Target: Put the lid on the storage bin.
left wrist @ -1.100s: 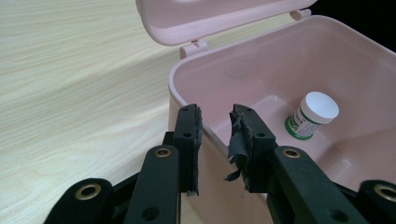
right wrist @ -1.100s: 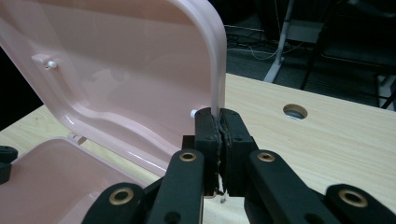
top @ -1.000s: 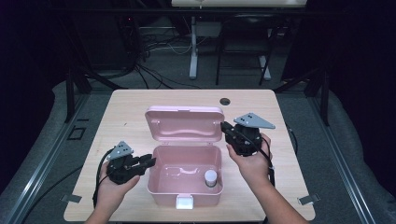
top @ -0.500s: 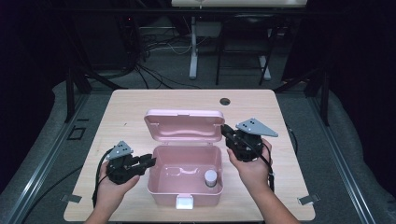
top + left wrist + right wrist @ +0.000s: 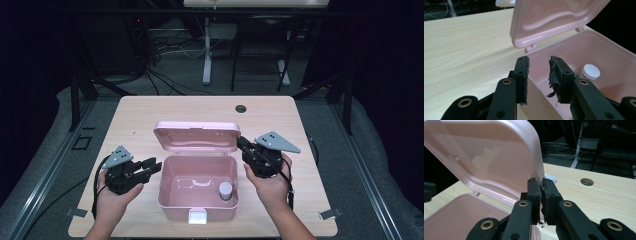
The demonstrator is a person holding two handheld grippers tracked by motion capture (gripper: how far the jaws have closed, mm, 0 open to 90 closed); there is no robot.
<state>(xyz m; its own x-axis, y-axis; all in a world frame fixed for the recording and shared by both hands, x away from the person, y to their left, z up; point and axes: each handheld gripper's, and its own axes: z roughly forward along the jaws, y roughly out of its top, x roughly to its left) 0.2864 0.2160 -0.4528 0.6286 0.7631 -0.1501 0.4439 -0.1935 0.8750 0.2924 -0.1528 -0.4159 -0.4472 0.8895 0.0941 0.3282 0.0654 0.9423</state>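
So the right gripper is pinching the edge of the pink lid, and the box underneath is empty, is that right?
Not quite. The right gripper does pinch the edge of the pink lid, but the box is not empty: a small white-capped bottle stands in its near right corner, as the high view shows. The left gripper view shows the cap too.

Left gripper (image 5: 150, 167) jaws just opened wider astride the pink box (image 5: 172, 200) wall, lid (image 5: 196, 136) tipped slightly further back by the right gripper (image 5: 243, 145)
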